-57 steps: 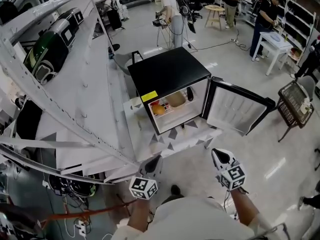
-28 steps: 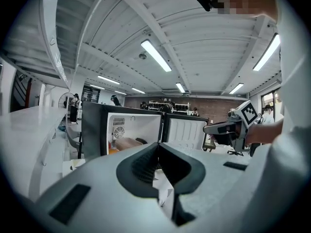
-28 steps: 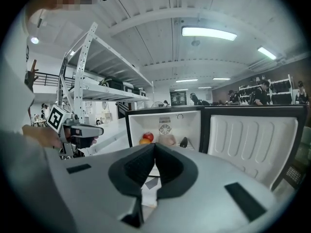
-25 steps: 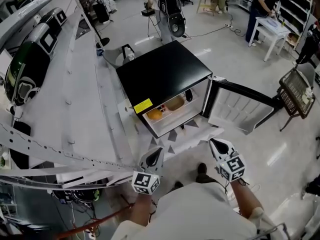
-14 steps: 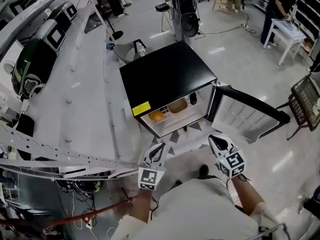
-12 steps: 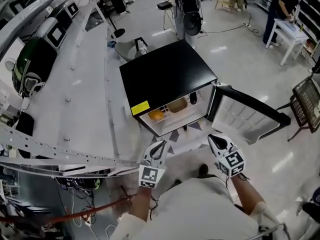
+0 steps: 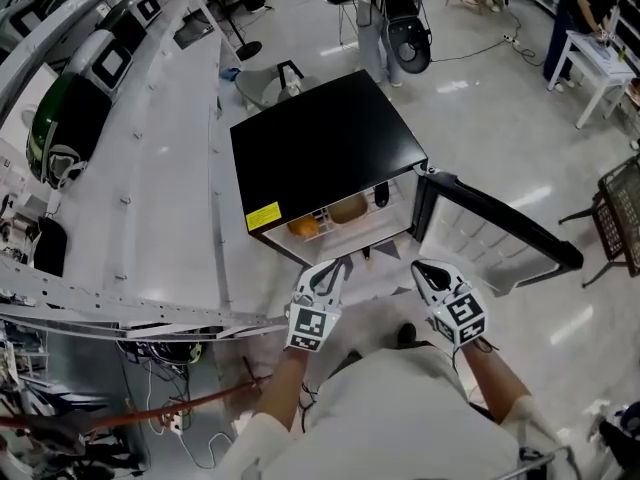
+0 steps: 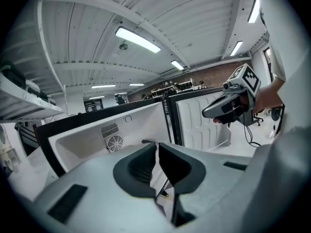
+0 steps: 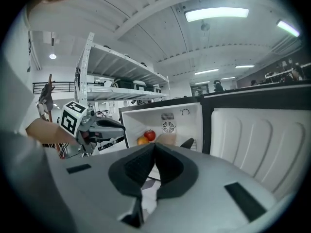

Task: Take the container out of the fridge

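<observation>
The black mini fridge (image 7: pixel 325 143) stands with its door (image 7: pixel 490 240) swung open to the right. On its shelf I see an orange fruit (image 7: pixel 302 226), a tan container (image 7: pixel 348 208) and a dark object (image 7: pixel 381 194). The right gripper view shows a red apple (image 9: pixel 149 135) beside the orange fruit (image 9: pixel 142 141) and the tan container (image 9: pixel 168 139). My left gripper (image 7: pixel 338 266) is shut and empty, just in front of the fridge opening. My right gripper (image 7: pixel 420 268) is also shut and empty, near the door hinge. From the left gripper (image 8: pixel 157 148) only the fridge's upper back wall shows.
A long white shelving rack (image 7: pixel 150 188) with helmets runs along the left of the fridge. A patterned mat (image 7: pixel 385 258) lies under the opening. People, a white table (image 7: pixel 600 53) and a wire basket (image 7: pixel 625 208) stand farther off across the floor.
I have come closer to the fridge. Both grippers have moved forward and now hang right at its opening, still shut and empty.
</observation>
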`<state>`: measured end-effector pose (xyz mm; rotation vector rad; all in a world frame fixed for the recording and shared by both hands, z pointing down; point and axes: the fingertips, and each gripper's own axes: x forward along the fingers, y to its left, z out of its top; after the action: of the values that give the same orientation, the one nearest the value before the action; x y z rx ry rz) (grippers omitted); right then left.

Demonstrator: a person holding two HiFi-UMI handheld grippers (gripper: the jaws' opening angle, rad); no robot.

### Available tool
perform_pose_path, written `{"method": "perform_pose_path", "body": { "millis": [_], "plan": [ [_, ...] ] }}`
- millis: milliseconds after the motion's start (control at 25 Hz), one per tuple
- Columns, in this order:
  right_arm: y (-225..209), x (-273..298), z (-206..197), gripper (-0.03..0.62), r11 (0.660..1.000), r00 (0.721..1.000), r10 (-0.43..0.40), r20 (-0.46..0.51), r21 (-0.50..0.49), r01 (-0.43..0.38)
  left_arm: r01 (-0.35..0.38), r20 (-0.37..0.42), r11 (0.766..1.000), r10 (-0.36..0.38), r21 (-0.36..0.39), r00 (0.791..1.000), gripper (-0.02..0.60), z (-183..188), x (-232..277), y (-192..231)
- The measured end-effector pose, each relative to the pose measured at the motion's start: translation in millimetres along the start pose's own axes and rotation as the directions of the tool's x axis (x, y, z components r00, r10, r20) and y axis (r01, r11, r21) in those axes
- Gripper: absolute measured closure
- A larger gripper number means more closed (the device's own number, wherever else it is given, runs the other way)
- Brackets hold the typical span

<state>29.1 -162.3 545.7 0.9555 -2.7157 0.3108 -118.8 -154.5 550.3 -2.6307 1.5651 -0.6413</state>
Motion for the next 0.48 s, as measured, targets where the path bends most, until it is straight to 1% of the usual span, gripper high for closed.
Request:
{"method": "perform_pose_path", "body": {
  "millis": [280,480],
  "plan": [
    [-19.0,6.1,-11.5,0.588,0.999,0.999,0.032,-0.014,0.038,-0.031,0.003,-0.019,1.0,-0.004,-0.015,1.0,0.56,-4.4,41.3,-2.4],
    [-31.1,6.1,-19.7,0.588,0.997,0.999,0.042,-0.022,0.073,-0.04,-0.002,-0.101,0.998,0.008,0.059,0.995,0.533,-20.7,66.3,-1.7]
  ]
}}
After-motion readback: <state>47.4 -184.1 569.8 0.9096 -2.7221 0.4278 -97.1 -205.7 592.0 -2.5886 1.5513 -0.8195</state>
